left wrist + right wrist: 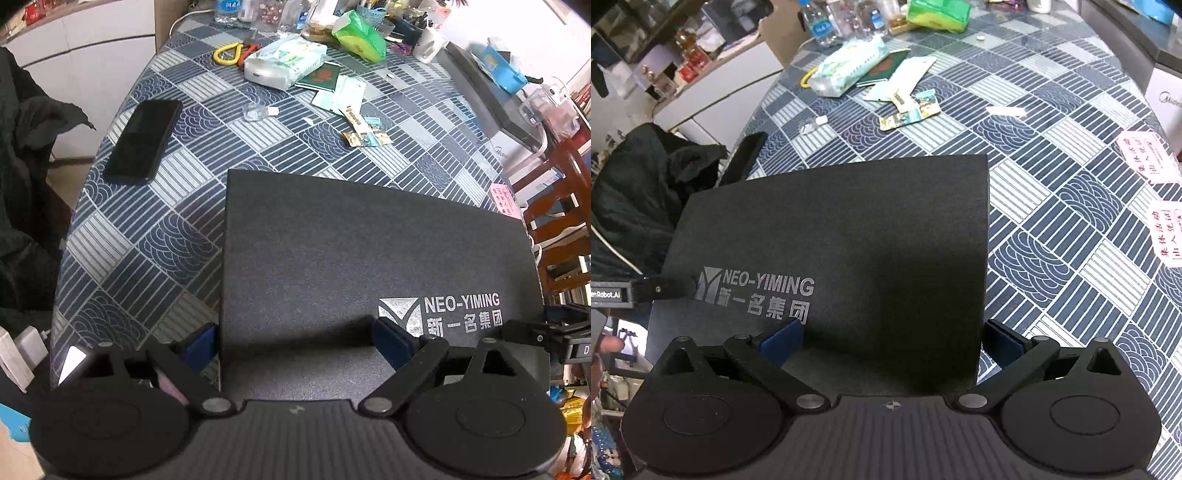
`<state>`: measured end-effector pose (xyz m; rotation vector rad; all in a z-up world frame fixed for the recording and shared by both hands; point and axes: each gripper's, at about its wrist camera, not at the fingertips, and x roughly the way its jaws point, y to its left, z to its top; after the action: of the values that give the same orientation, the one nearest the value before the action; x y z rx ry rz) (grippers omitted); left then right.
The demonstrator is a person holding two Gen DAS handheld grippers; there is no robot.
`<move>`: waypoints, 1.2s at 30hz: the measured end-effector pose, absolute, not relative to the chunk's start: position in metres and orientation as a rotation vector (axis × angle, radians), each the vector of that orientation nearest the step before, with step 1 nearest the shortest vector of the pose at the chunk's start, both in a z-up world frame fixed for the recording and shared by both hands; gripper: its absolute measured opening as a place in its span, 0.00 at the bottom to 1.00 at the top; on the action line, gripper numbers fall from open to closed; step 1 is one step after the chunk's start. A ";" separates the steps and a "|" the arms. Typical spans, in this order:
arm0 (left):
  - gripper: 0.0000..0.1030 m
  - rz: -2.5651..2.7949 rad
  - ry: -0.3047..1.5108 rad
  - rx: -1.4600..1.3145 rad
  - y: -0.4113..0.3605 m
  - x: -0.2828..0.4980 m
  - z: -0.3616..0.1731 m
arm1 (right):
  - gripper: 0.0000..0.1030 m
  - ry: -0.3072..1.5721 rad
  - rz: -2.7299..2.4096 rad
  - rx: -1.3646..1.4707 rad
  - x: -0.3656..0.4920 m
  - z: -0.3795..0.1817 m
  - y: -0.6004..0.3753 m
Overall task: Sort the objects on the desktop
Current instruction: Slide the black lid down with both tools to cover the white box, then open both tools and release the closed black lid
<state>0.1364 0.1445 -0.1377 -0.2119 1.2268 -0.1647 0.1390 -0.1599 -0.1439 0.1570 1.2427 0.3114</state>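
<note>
Matte black notebook (369, 258), silver NEO-YIMING logo, under your spread left gripper (295, 345), right gripper (892, 341) likewise released, perhaps felt-textured.

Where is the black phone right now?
In the left wrist view, the black phone lies flat near the table's left edge, left of the big black notebook and the small clear cap.

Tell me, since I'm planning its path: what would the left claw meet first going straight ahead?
The black NEO-YIMING folder: the open left claw already straddles its near left corner. How high it sits above the folder is unclear.
</note>
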 end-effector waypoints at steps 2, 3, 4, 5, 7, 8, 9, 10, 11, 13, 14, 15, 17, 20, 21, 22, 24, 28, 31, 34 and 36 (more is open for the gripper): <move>1.00 -0.164 1.231 -0.220 0.146 0.138 -0.141 | 1.00 1.252 0.299 0.154 0.142 -0.144 -0.158; 1.00 -0.164 1.234 -0.224 0.146 0.138 -0.143 | 1.00 1.252 0.294 0.150 0.142 -0.144 -0.157; 1.00 -0.164 1.236 -0.229 0.147 0.139 -0.145 | 1.00 1.252 0.289 0.143 0.143 -0.144 -0.155; 1.00 -0.163 1.238 -0.233 0.148 0.139 -0.146 | 1.00 1.254 0.286 0.135 0.144 -0.144 -0.154; 1.00 -0.163 1.241 -0.235 0.148 0.141 -0.148 | 1.00 1.258 0.281 0.135 0.146 -0.144 -0.153; 1.00 -0.164 1.241 -0.232 0.147 0.141 -0.148 | 1.00 1.259 0.280 0.138 0.146 -0.145 -0.154; 1.00 -0.165 1.240 -0.231 0.147 0.141 -0.148 | 1.00 1.260 0.281 0.140 0.147 -0.146 -0.154; 1.00 -0.166 1.240 -0.231 0.147 0.140 -0.148 | 1.00 1.259 0.283 0.140 0.147 -0.146 -0.154; 1.00 -0.166 1.239 -0.231 0.148 0.140 -0.149 | 1.00 1.258 0.285 0.141 0.146 -0.147 -0.155; 1.00 -0.168 1.239 -0.228 0.148 0.139 -0.149 | 1.00 1.257 0.290 0.147 0.145 -0.148 -0.158; 1.00 -0.169 1.241 -0.224 0.147 0.139 -0.149 | 1.00 1.260 0.292 0.152 0.144 -0.150 -0.159; 1.00 -0.169 1.242 -0.213 0.146 0.139 -0.149 | 1.00 1.265 0.294 0.156 0.143 -0.151 -0.160; 1.00 -0.171 1.242 -0.175 0.140 0.137 -0.148 | 1.00 1.274 0.296 0.150 0.141 -0.156 -0.160; 1.00 -0.164 1.244 -0.137 0.134 0.134 -0.149 | 1.00 1.271 0.288 0.128 0.137 -0.159 -0.156; 1.00 -0.162 1.246 -0.138 0.134 0.134 -0.150 | 1.00 1.272 0.285 0.125 0.136 -0.160 -0.155; 1.00 -0.160 1.249 -0.141 0.134 0.134 -0.152 | 1.00 1.272 0.282 0.124 0.136 -0.162 -0.155; 1.00 -0.156 1.250 -0.137 0.134 0.133 -0.153 | 1.00 1.272 0.280 0.120 0.135 -0.163 -0.154; 1.00 -0.148 1.249 -0.133 0.133 0.133 -0.156 | 1.00 1.268 0.279 0.108 0.133 -0.166 -0.152; 1.00 -0.145 1.247 -0.134 0.133 0.132 -0.158 | 1.00 1.266 0.276 0.100 0.132 -0.167 -0.151; 1.00 -0.141 1.243 -0.135 0.132 0.131 -0.159 | 1.00 1.264 0.275 0.098 0.132 -0.168 -0.151; 1.00 -0.138 1.240 -0.134 0.132 0.131 -0.159 | 1.00 1.264 0.277 0.099 0.131 -0.169 -0.151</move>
<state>0.1307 0.1320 -0.1590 -0.1344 1.2403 -0.1385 0.1315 -0.1512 -0.1687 0.0994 1.2637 0.2767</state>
